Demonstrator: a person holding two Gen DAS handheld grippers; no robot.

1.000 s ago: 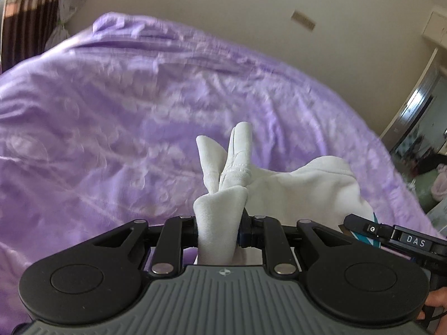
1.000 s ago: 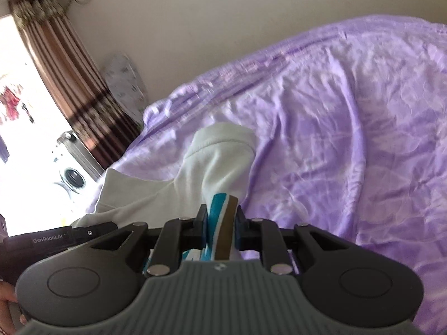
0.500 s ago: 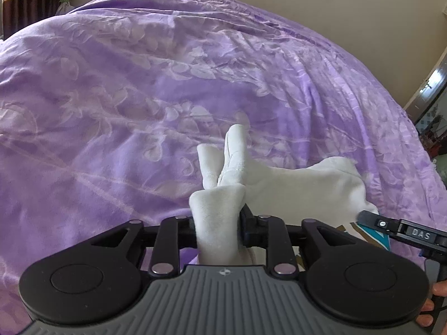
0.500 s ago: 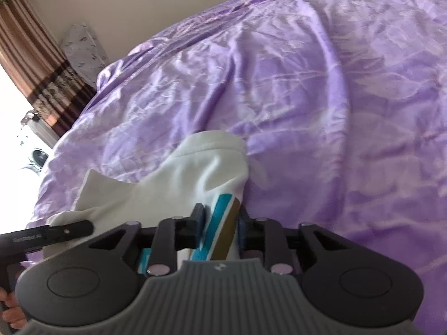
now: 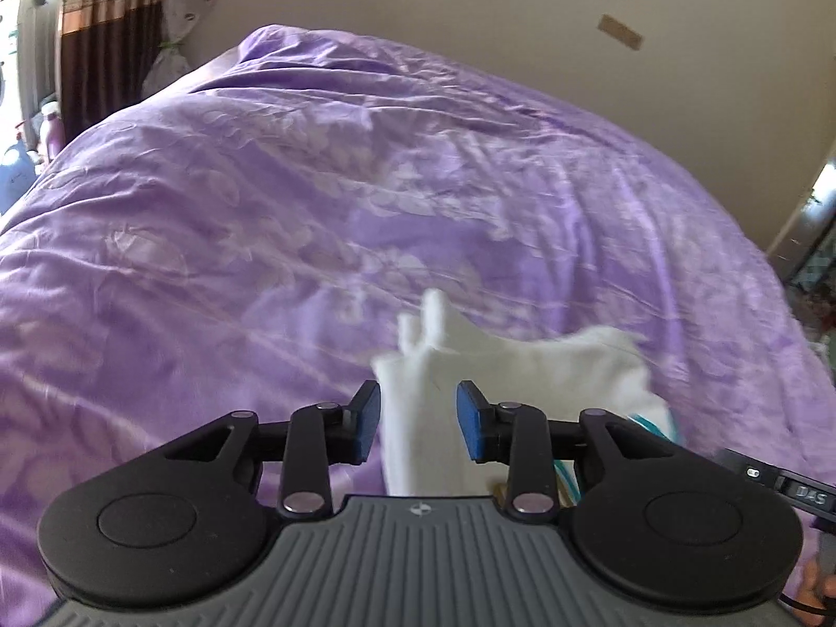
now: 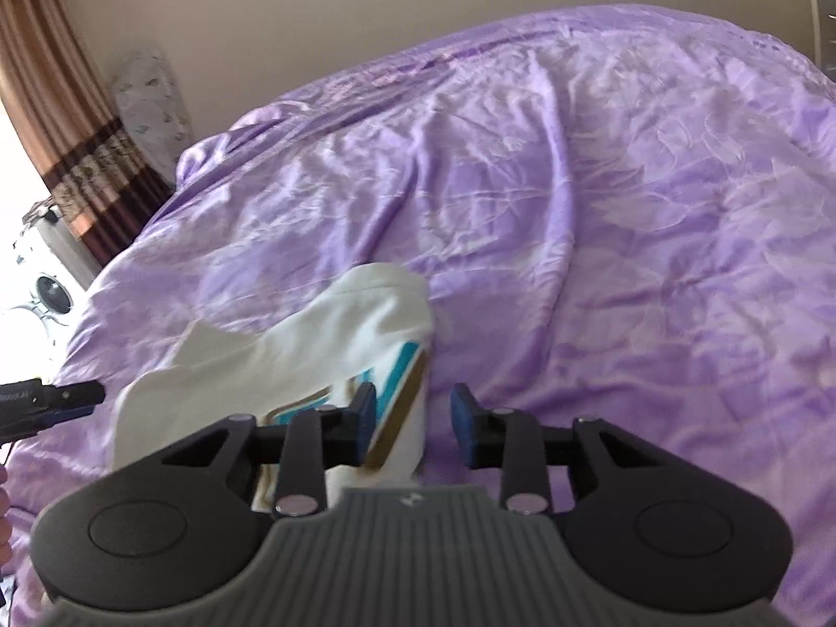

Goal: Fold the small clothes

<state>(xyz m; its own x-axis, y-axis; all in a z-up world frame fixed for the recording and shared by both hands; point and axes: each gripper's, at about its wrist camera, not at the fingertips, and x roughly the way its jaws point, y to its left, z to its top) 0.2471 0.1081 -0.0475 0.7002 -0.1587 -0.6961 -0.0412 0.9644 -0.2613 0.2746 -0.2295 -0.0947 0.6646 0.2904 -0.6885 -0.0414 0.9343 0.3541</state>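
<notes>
White garment (image 5: 533, 371) lies between both opening-and-closing hand-held grippers, released; neighbouring tool reads "DAS" (image 5: 807, 496).

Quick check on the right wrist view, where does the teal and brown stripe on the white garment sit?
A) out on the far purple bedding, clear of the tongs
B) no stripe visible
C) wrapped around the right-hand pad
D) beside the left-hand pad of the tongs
D: the teal and brown stripe on the white garment runs right beside the left-hand pad of the right tongs; the other pad has only purple bedding behind it.
</notes>
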